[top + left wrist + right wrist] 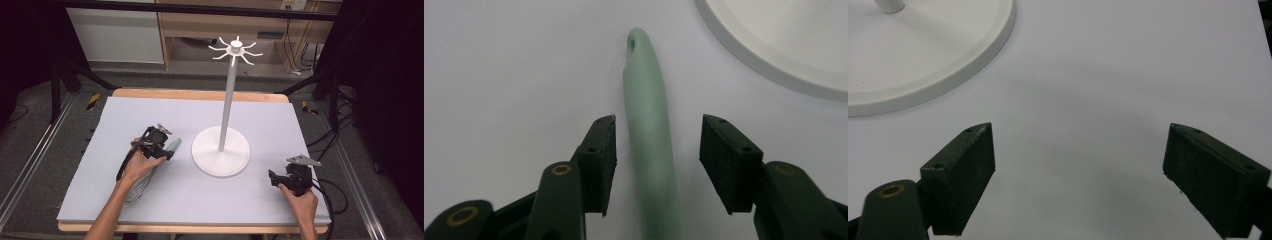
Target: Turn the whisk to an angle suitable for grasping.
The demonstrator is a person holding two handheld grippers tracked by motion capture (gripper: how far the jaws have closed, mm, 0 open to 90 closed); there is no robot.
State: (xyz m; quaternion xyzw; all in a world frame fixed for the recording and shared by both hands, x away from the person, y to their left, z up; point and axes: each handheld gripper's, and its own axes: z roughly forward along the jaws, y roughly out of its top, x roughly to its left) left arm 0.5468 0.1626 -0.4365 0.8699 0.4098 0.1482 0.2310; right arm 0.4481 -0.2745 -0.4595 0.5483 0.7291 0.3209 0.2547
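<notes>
Item: one pale green, smooth, rounded utensil handle (649,150) with a small hanging hole at its tapered tip. Its working end is hidden beneath the gripper. It lies flat on the pale lavender-grey table cover (150,200), just left of the stand's base and apart from it.

Handling, judged: it looks light, stiff and matte, probably silicone or plastic, so not fragile but liable to roll or slip under a loose pinch. The best hold is across the thick mid-shaft, squarely between the pads, leaving the holed tip free for hooking.

Left gripper (656,150): one, black, two jaws apart and straddling the green handle. The left pad (599,165) sits just beside the shaft and may brush it, while the right pad stands clear. Nothing is clamped.

Right gripper (1078,175): one, black, jaws wide apart over bare cover at the near right of the table, holding nothing.

Stand: one tall white pole (228,100) on a round white base disc (220,155), topped by a white crown of radiating hooks (235,50), about eight, all empty.

Hands: two, one on each gripper.
</notes>
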